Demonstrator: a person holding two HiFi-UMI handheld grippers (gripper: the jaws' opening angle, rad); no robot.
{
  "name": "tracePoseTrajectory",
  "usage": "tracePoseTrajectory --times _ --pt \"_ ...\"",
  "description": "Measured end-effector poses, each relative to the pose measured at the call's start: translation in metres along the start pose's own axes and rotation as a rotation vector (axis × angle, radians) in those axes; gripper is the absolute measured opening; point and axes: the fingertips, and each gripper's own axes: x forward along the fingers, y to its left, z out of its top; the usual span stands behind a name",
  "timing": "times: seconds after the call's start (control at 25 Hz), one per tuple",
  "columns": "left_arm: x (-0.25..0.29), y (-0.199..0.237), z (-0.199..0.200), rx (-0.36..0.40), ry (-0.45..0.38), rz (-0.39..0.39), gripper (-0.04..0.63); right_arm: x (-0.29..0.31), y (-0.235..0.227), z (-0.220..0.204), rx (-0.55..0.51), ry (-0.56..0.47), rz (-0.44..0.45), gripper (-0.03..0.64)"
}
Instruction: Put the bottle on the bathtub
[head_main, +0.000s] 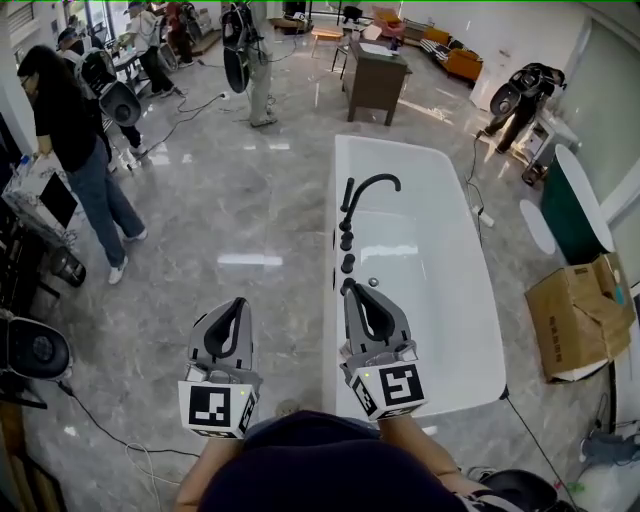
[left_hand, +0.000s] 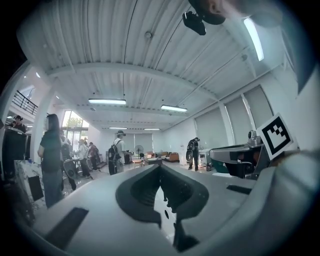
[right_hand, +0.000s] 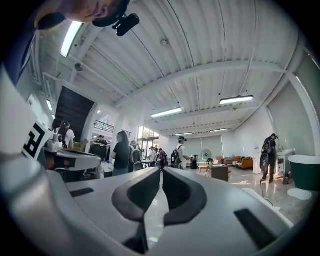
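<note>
- Now my left gripper (head_main: 238, 303) is closed and empty, over the floor (head_main: 250, 200) beside the tub (head_main: 470, 300).
- My right gripper (head_main: 351, 288) is closed and empty, above the tub's near left edge.

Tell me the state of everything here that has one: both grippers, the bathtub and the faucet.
left gripper: shut, empty.
right gripper: shut, empty.
bathtub: empty, no bottle on it.
faucet: no water running.
</note>
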Motion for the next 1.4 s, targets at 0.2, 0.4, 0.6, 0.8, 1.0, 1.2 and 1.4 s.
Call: tracePoseTrajectory --times 0.2,0.4,0.6,0.8,1.0,1.2,1.4 --pt "0.002 0.002 0.0 -0.012 -0.004 -0.004 0.023 0.002 -0.004 0.003 0.006 -0.003 -0.009 0.038" --pt "0.003 -0.002 -0.004 -0.005 -0.004 -0.023 0.023 0.002 0.0 -0.002 0.002 0.006 0.01 0.038" --pt "0.003 -0.013 -0.004 0.005 -0.002 -0.04 0.023 -0.006 -0.003 -0.005 0.012 0.007 0.02 0.037" --pt "0.002 -0.016 -0.004 0.008 -0.001 -0.056 0.023 -0.009 -0.002 -0.005 0.024 0.005 0.017 0.037" --pt "-0.003 -0.022 0.002 0.008 -0.011 -0.048 0.023 -0.013 -0.004 -0.001 0.032 -0.003 0.029 0.037" --pt "-0.012 -0.035 -0.001 0.007 -0.024 -0.032 0.023 -0.023 -0.005 -0.007 0.033 -0.015 0.046 0.037" --pt "-0.03 -0.05 -0.008 -0.013 -0.028 -0.023 0.023 -0.043 -0.002 -0.011 0.04 -0.013 0.057 0.037"
